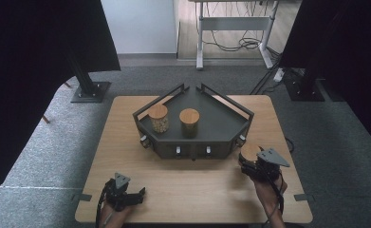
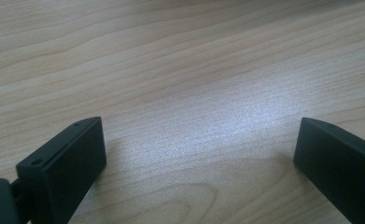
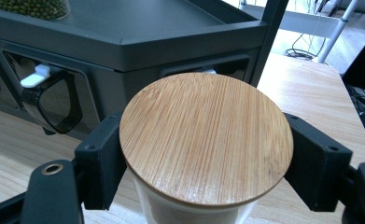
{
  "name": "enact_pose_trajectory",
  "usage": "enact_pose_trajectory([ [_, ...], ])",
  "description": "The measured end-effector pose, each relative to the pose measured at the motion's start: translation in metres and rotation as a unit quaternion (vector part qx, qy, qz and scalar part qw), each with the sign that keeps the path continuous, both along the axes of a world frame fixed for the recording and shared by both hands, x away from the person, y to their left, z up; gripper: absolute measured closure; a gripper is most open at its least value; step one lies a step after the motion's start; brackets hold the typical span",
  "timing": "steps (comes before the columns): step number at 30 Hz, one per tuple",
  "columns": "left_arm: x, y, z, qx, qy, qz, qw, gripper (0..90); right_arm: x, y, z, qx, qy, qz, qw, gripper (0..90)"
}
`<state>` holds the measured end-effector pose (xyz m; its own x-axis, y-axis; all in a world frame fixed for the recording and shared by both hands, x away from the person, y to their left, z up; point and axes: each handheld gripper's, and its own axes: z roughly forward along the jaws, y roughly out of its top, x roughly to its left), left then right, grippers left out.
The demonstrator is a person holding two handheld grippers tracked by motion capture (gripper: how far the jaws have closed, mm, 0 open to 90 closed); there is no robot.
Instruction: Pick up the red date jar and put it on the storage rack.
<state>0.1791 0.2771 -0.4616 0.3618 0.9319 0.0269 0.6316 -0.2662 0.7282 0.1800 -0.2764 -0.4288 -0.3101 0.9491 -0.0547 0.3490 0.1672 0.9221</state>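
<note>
1. Right gripper view: your right gripper fingers clamp the jar below its bamboo lid, just beside the tray.
2. Next, lift it clear onto the tray (left gripper fingers wide, idle over the table).

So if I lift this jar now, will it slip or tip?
Probably stays upright: the right tool clamps the jar on both sides just under its bamboo lid. The wall looks like smooth glass, so it may slip and is likely fragile. The overhanging lid should catch it.
</note>
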Motion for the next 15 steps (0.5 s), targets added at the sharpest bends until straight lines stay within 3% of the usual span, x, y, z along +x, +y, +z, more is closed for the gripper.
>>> enact_pose_trajectory([
  [15, 0.000, 0.000, 0.000, 0.000, 0.000, 0.000, 1.0000, 2.0, -0.002, 0.003, 0.019, -0.001, -0.010, 0.018, 0.9998, 22.8],
])
